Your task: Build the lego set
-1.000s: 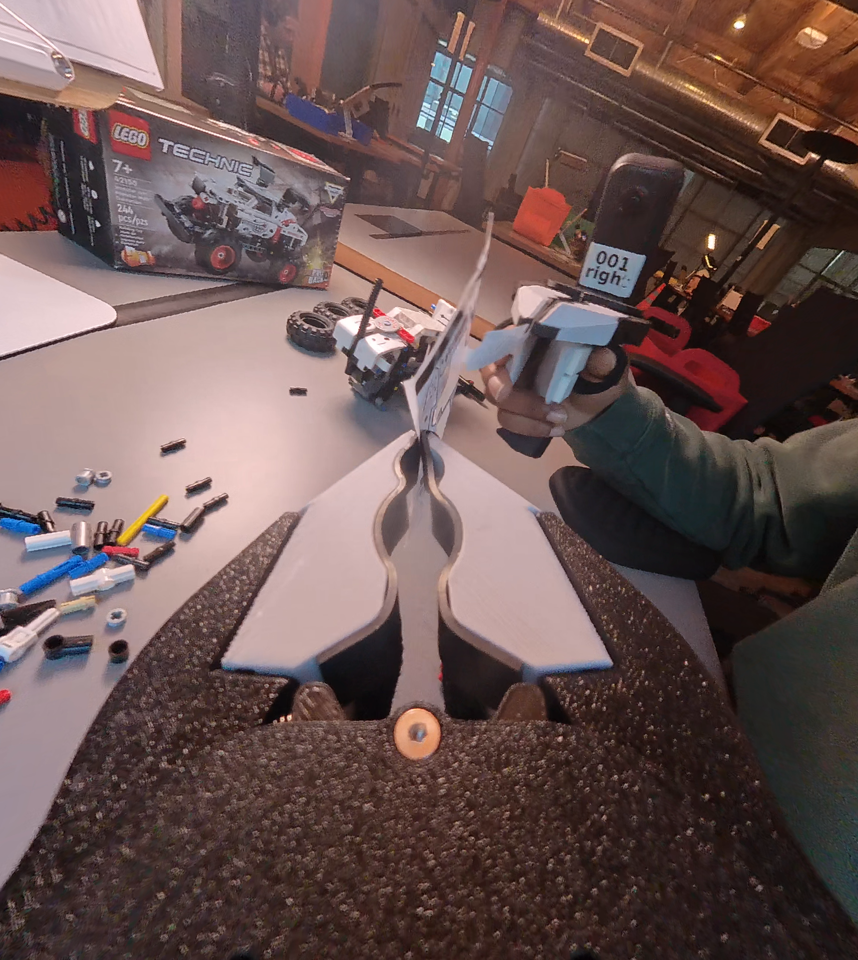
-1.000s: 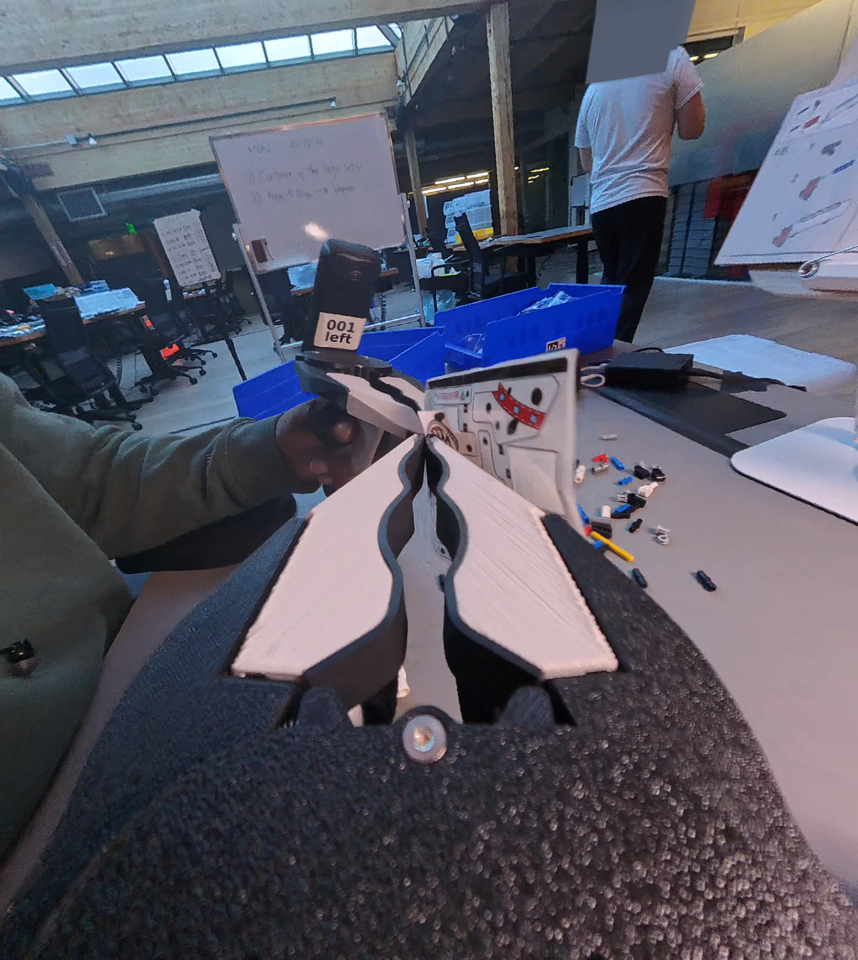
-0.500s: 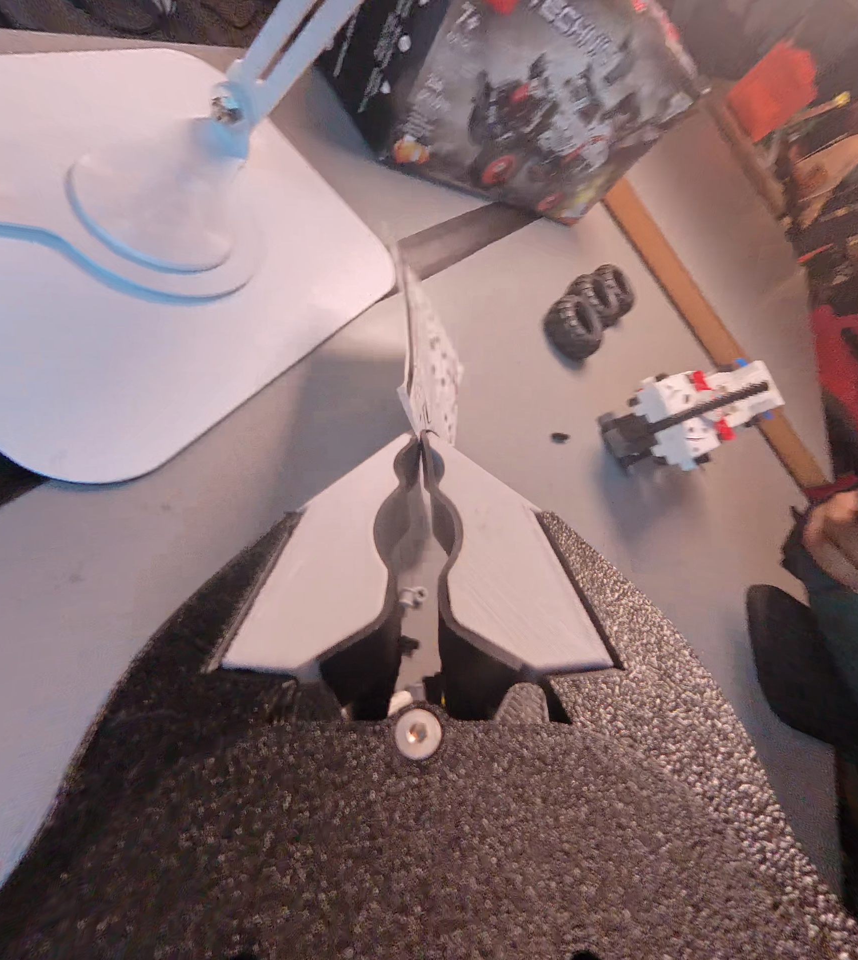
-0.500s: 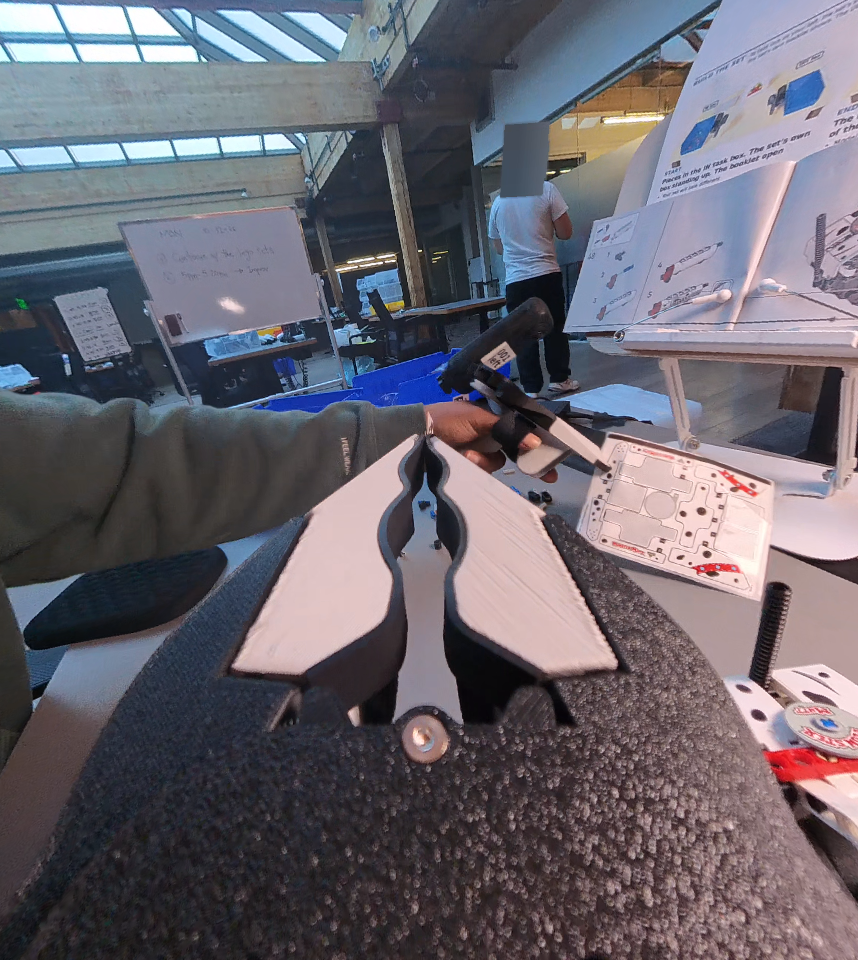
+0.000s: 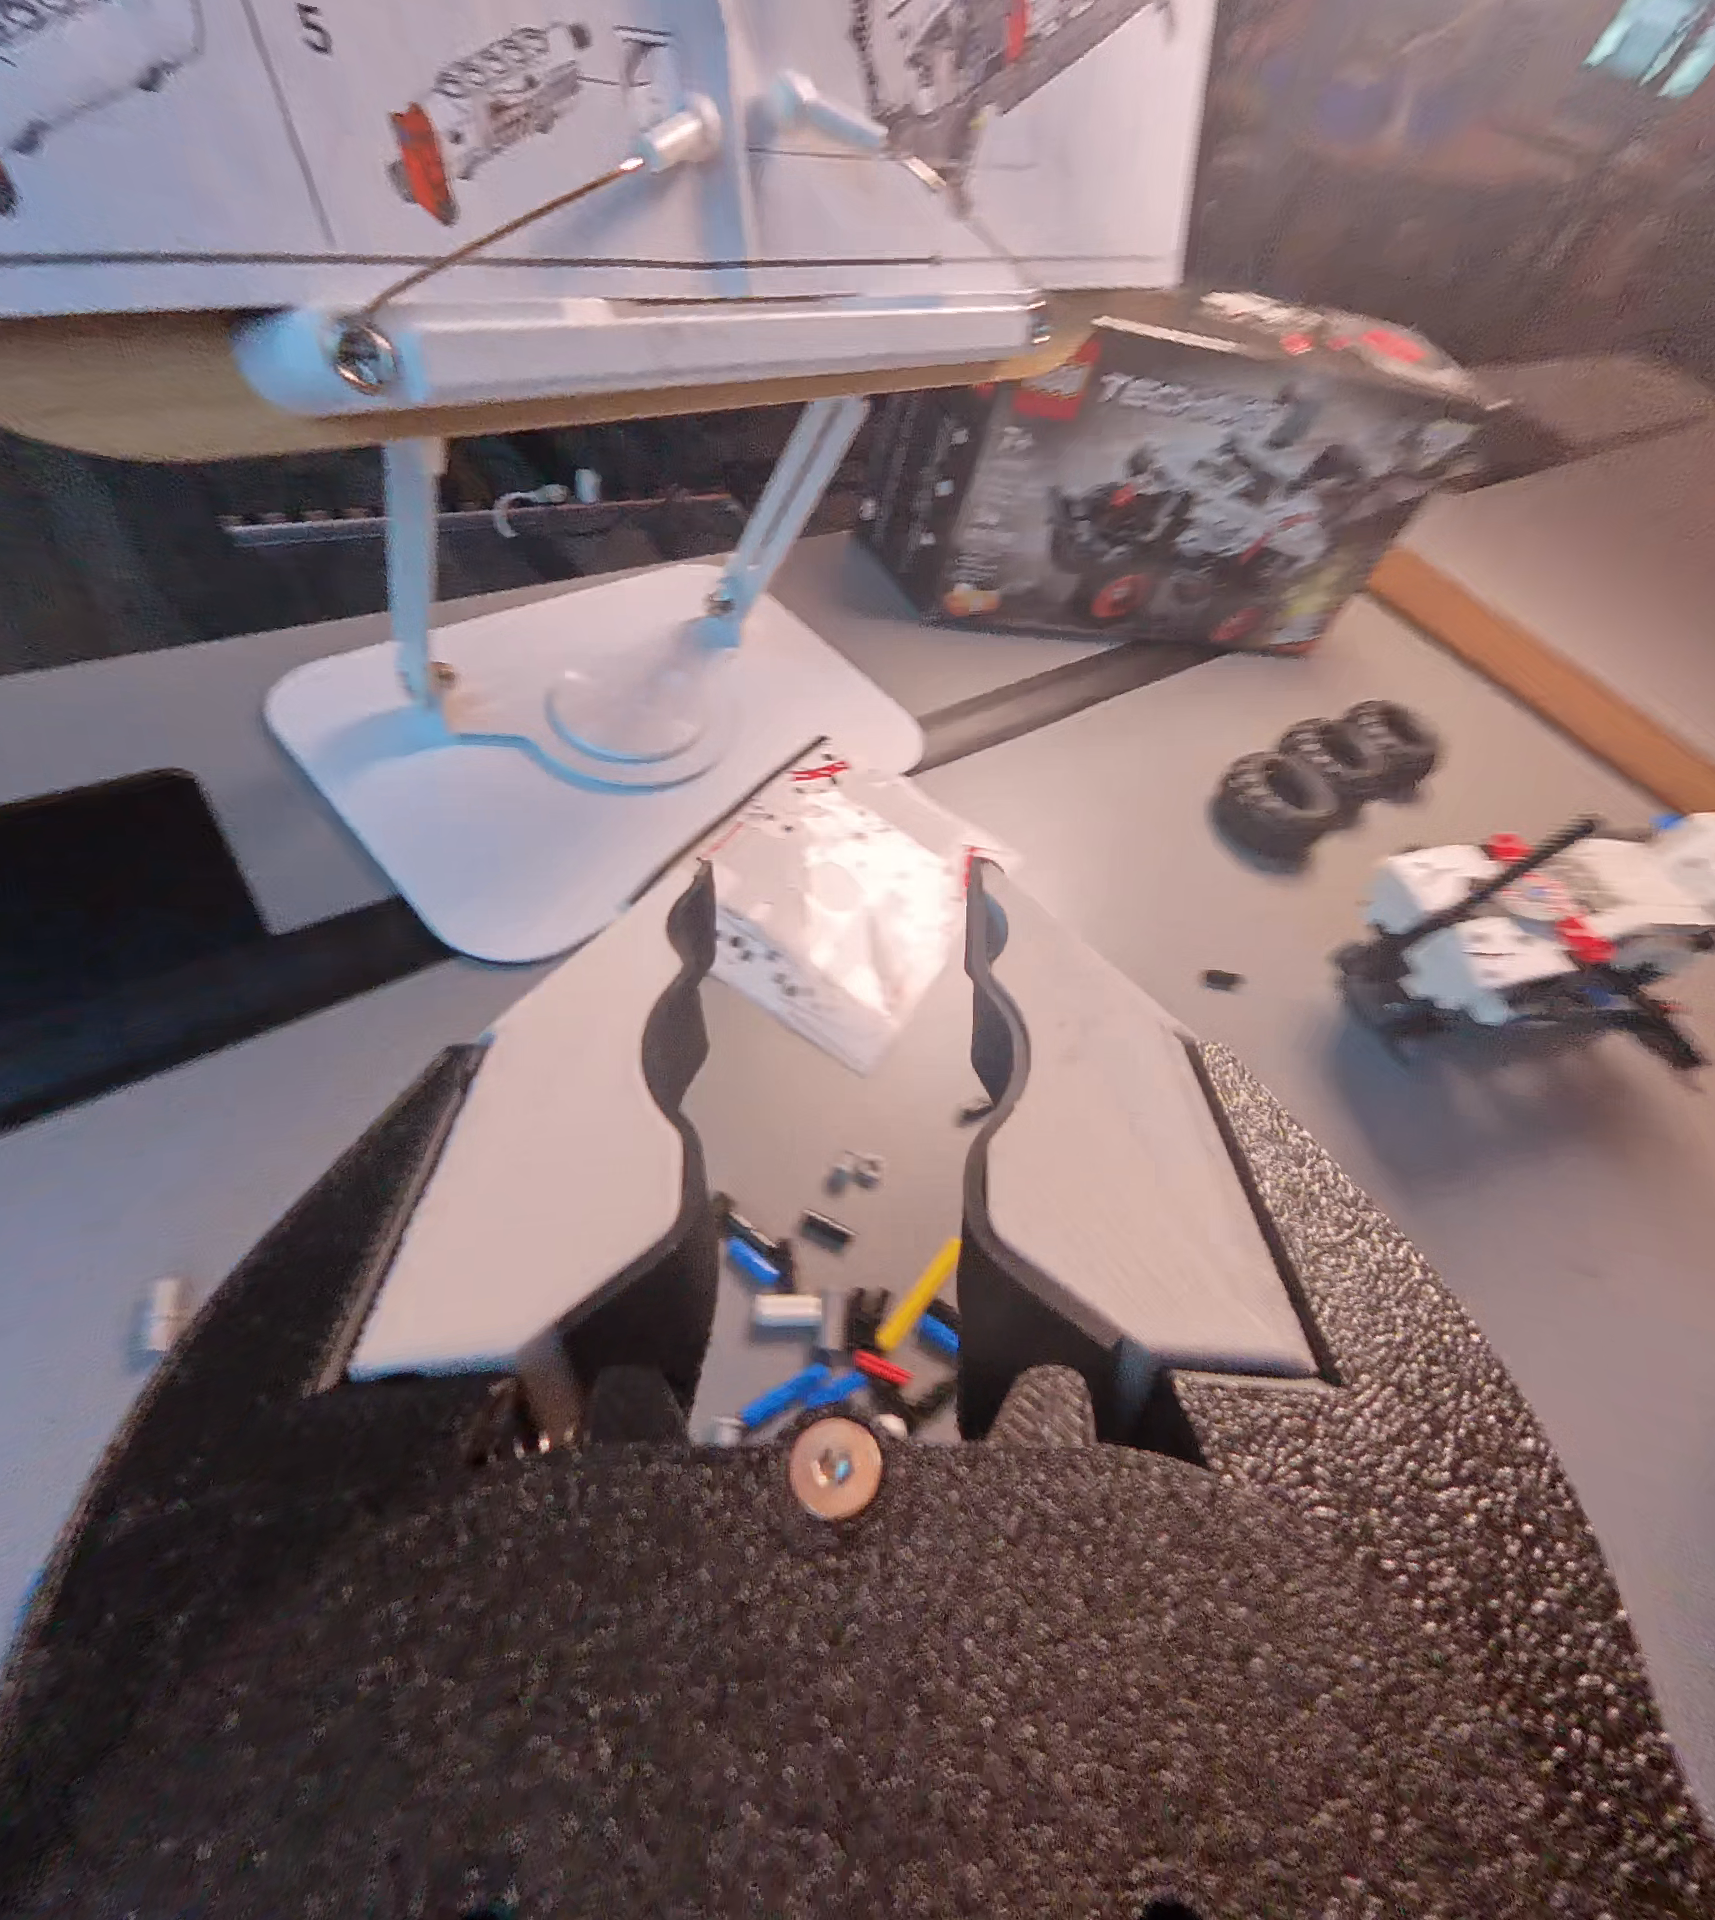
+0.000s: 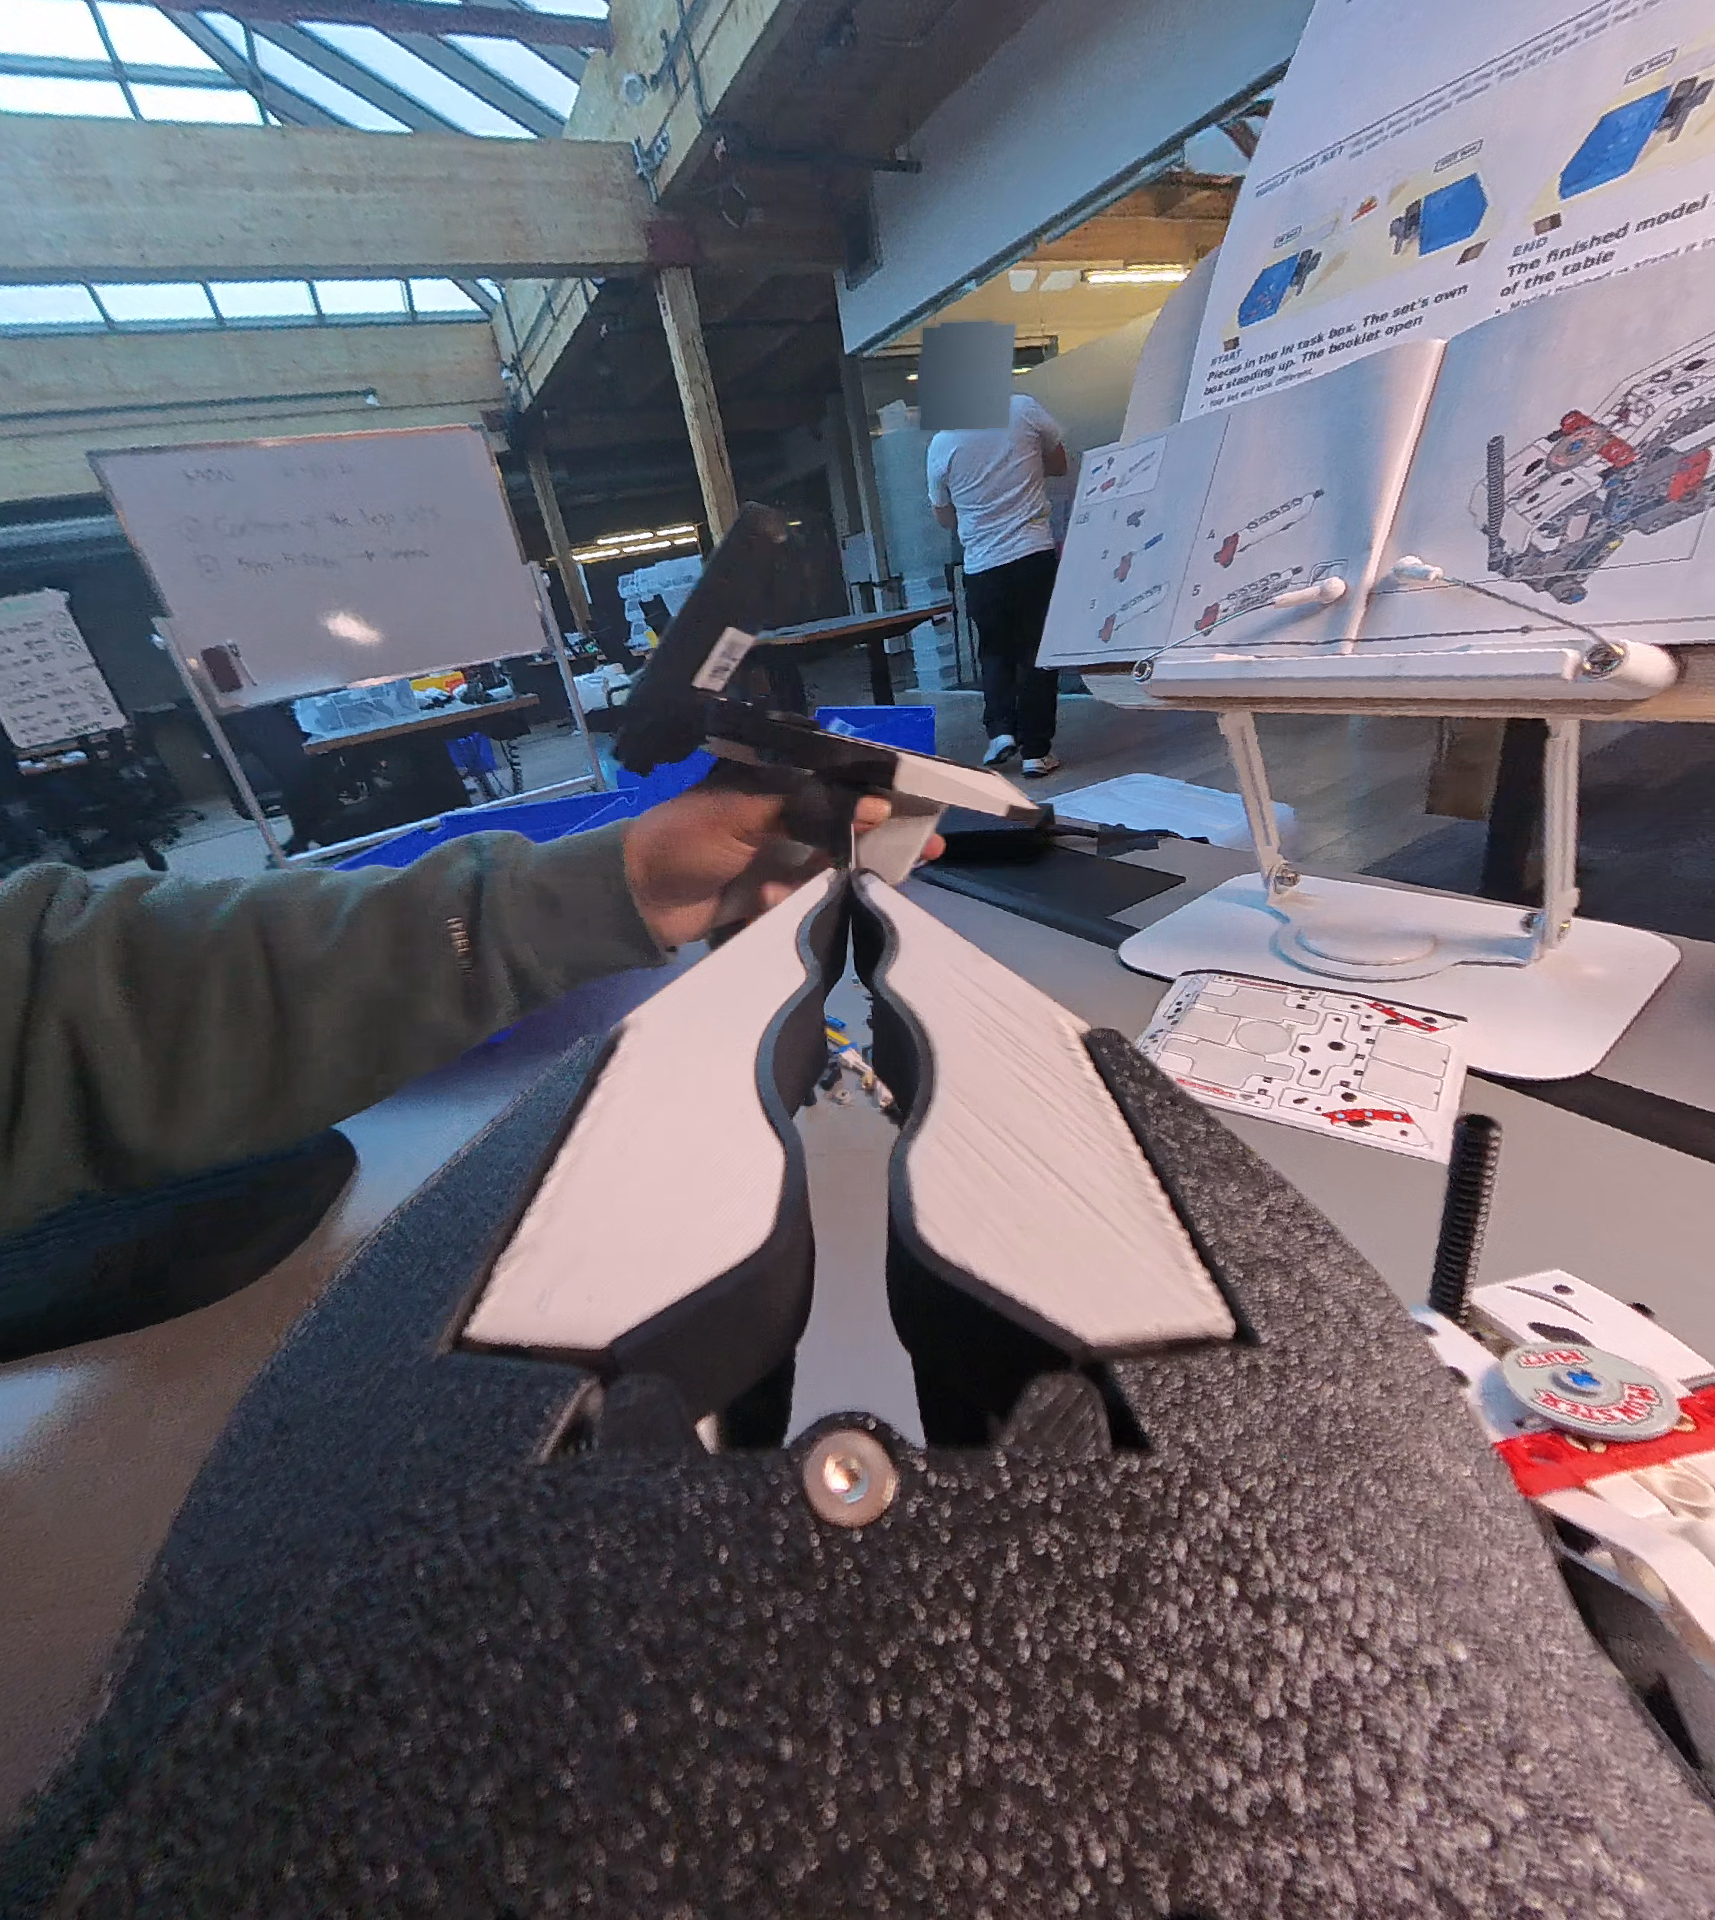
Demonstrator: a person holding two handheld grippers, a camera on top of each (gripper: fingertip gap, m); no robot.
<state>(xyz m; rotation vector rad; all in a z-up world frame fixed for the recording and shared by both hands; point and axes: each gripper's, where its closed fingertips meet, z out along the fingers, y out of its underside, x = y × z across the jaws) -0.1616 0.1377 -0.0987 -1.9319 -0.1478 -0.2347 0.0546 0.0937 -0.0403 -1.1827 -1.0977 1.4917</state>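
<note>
1. White half-built truck [image 5: 1549,935] with red and black bits, sat on the grey table.
2. Three black tires [image 5: 1320,769] lined up touching, just beyond it.
3. Sticker sheet [image 6: 1310,1060] lay flat by the stand base.
4. Small loose pins [image 5: 853,1309] scattered nearby: blue, yellow, red, black.

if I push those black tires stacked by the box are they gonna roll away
Probably not far. The three black tires lie leaning on one another, so a nudge would likely slide or scatter them. Tipped onto its tread, one could roll on the smooth grey table. They look rubbery, so probably grippy.
</note>
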